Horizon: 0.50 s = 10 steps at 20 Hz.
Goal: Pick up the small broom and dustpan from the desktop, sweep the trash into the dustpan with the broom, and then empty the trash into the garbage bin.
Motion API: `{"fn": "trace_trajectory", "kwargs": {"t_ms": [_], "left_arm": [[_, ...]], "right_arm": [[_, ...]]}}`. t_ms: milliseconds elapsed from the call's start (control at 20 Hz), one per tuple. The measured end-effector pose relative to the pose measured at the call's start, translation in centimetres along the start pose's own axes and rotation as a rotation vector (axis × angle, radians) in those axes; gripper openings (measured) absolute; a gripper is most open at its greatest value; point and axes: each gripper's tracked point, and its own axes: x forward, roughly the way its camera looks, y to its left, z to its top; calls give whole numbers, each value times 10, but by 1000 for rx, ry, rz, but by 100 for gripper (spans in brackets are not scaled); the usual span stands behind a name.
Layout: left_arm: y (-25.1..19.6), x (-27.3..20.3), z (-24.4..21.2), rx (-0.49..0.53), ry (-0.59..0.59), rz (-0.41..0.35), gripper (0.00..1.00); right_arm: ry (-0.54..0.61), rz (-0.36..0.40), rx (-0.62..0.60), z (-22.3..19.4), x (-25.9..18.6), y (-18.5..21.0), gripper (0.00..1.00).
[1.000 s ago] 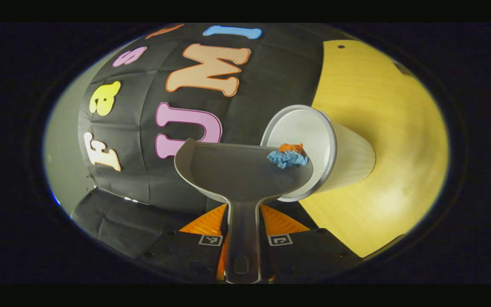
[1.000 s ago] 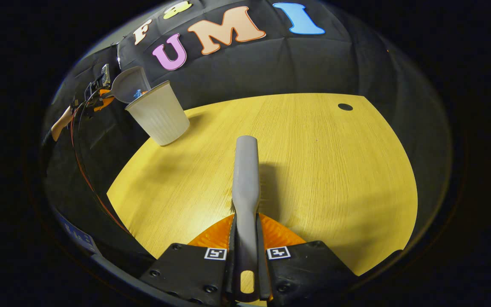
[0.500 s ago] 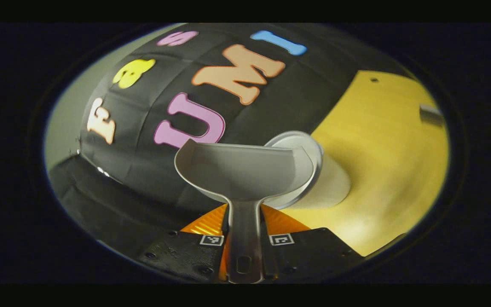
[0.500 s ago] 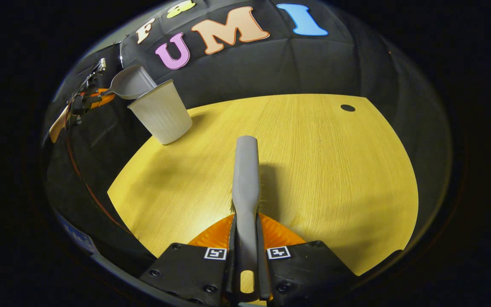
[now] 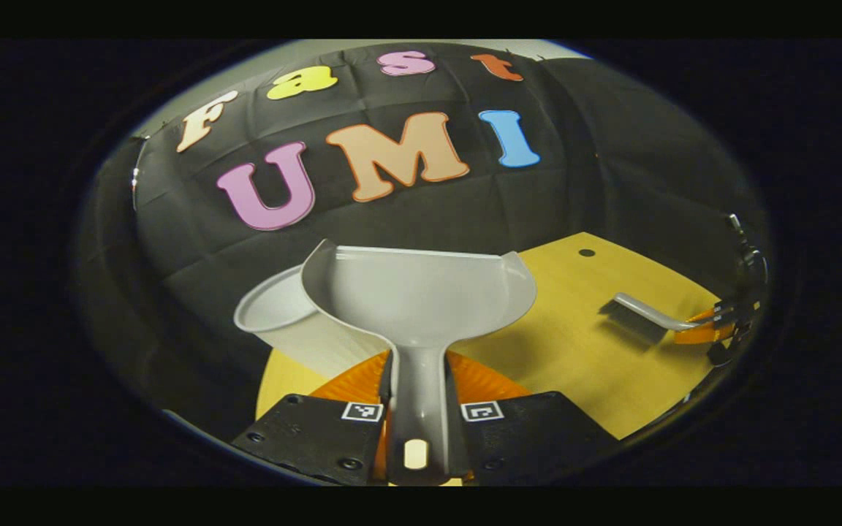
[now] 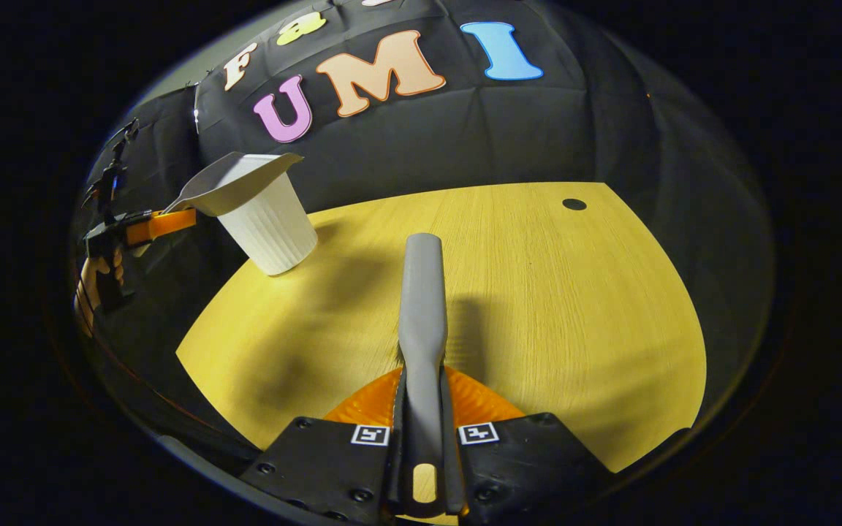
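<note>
Left gripper view: left gripper (image 5: pixel 419 409) at bottom centre, jaws clenched on the grey dustpan (image 5: pixel 418 296) handle. Pan is held roughly level at frame centre, its scoop bare, no trash seen in it. White ribbed garbage bin (image 5: pixel 275 325) sits just behind and lower left of the pan, partly hidden by it; bin interior cannot be seen. Yellow worktop (image 5: pixel 582 351) lies to the lower right.

At the right edge of the same view, the right gripper (image 5: pixel 713 325) holds the small broom (image 5: pixel 640 314), brush head low over the worktop.

Right gripper view: jaws clenched on the broom handle at bottom centre, broom (image 6: pixel 421 307) pointing straight up the frame above the worktop (image 6: pixel 552 292). Upper left: bin (image 6: pixel 267 226) standing upright near the worktop's edge, dustpan (image 6: pixel 234 183) over its mouth, left gripper (image 6: pixel 161 223) and a hand (image 6: pixel 96 281) further left.
</note>
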Motion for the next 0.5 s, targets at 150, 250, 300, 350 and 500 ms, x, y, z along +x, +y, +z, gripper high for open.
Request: {"fn": "trace_trajectory", "kwargs": {"t_ms": [150,250,300,350,500], "left_arm": [[-33,10,-35,-98,60,-49,24],[-48,15,-59,-150,98,-58,25],[-50,18,-70,-160,122,-56,25],[-52,21,-81,-170,143,-50,25],[-58,25,-114,-202,214,-39,25]], "right_arm": [[17,-40,-2,-2,4,-2,19],[27,-65,-9,-5,8,-5,19],[31,-79,-12,-6,10,-6,19],[41,-90,-16,-8,12,-6,19],[73,-120,-25,-11,17,-6,19]]}}
